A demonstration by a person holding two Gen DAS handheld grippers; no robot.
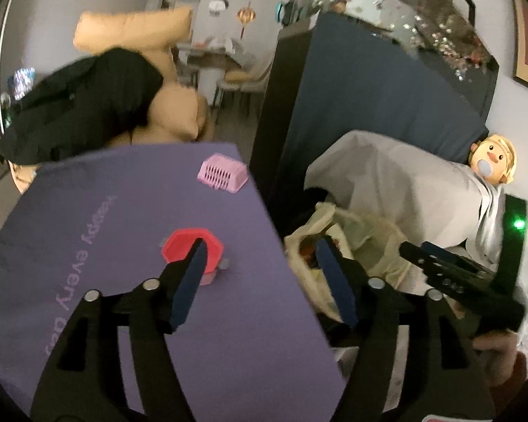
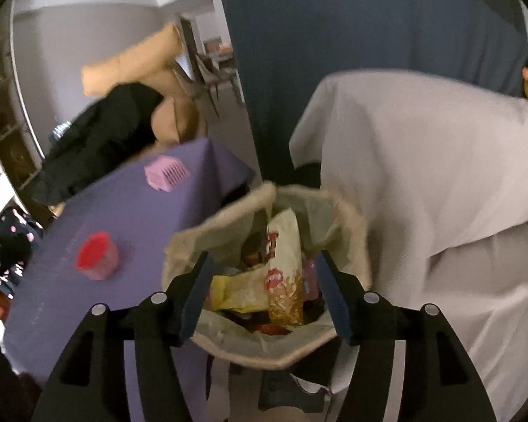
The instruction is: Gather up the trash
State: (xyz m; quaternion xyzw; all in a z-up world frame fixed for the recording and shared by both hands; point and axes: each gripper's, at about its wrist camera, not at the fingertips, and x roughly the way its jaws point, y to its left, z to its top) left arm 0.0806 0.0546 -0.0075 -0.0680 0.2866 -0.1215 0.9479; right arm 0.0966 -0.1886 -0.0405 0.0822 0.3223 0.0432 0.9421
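In the right wrist view a cream-lined trash bag [image 2: 228,218] stands open beside the table, holding a tall snack packet [image 2: 285,270], a yellow wrapper [image 2: 239,292] and other wrappers. My right gripper [image 2: 263,258] hangs open just above its mouth, nothing between the blue pads. In the left wrist view my left gripper [image 1: 260,246] is open over the right edge of the purple-covered table [image 1: 88,211], empty. Its left finger overlaps a red-lidded jar [image 1: 183,242]. The bag [image 1: 369,235] lies to its right, with the right gripper [image 1: 417,248] over it.
A pink slotted basket [image 1: 221,174] lies near the table's far edge. A white sheet [image 2: 422,176] covers furniture right of the bag. A dark blue panel [image 2: 316,52] stands behind. A black garment [image 1: 88,102] drapes tan cushions. A duck toy [image 1: 492,161] sits far right.
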